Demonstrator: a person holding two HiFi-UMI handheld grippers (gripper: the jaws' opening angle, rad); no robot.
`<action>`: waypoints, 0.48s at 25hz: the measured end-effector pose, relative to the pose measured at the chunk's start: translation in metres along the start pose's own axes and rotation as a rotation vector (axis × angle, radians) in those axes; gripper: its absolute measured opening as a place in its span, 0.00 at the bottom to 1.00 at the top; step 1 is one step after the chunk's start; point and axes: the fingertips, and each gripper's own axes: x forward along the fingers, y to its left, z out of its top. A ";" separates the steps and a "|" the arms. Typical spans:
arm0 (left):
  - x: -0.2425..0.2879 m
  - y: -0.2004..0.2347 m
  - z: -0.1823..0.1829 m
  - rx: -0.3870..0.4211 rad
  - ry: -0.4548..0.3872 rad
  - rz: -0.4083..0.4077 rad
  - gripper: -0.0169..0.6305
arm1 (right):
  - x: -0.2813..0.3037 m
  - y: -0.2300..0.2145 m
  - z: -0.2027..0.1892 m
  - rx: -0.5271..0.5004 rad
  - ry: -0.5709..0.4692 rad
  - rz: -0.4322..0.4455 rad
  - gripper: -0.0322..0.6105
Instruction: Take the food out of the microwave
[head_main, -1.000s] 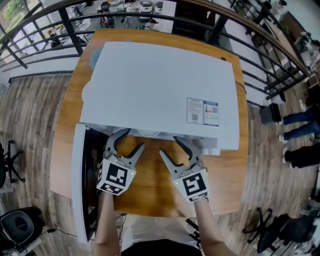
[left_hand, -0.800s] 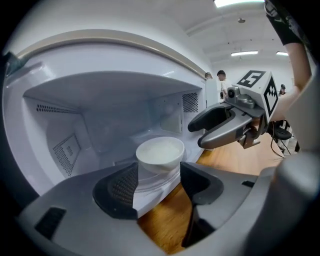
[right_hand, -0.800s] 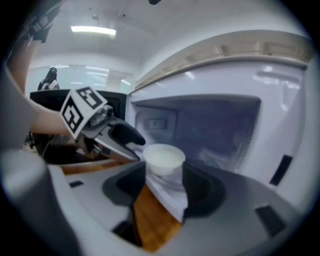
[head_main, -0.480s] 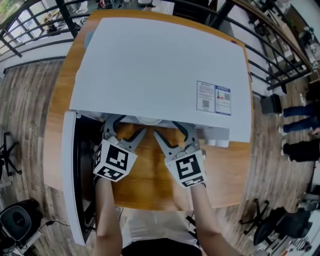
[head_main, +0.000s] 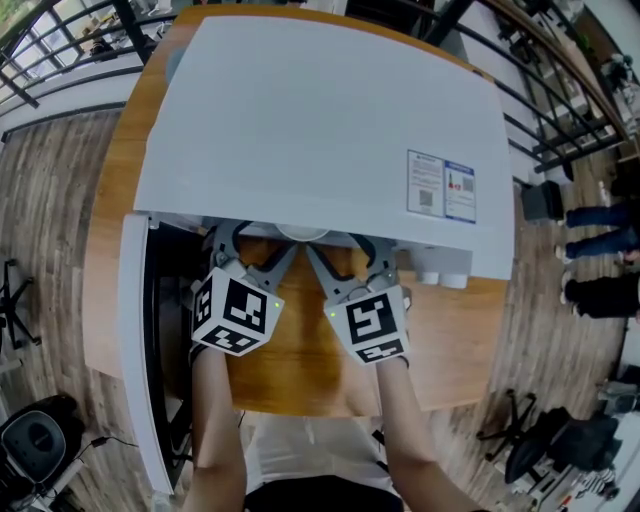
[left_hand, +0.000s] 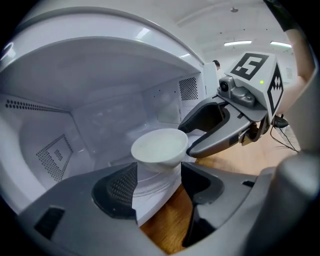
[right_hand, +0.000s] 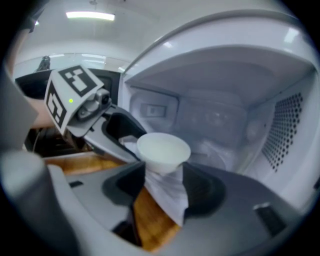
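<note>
The white bowl (left_hand: 159, 147) sits just inside the open microwave (head_main: 300, 120), on its floor near the front lip. Our left gripper (left_hand: 159, 186) and right gripper (right_hand: 165, 189) flank it, both with jaws spread wide and pressing on nothing. Its pale filling may be liquid; we cannot tell. If we close unevenly on the smooth rim, the bowl could tip or slide and spill onto the wooden table (head_main: 300, 370).

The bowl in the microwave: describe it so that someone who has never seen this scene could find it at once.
Find the big white microwave on the wooden table, its door open at the left. Just inside the opening sits a small white bowl. It is the only dish there, ahead of the open left hand-held gripper and right hand-held gripper.
</note>
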 end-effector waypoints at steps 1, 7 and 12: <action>0.001 -0.001 0.000 0.002 0.001 -0.006 0.49 | 0.001 0.000 0.000 0.001 0.003 0.000 0.42; 0.005 0.000 0.002 -0.009 -0.011 -0.008 0.49 | 0.005 -0.002 0.000 0.033 0.009 -0.004 0.42; 0.004 0.000 0.002 -0.014 -0.019 -0.017 0.49 | 0.007 -0.002 0.001 0.026 0.025 -0.013 0.42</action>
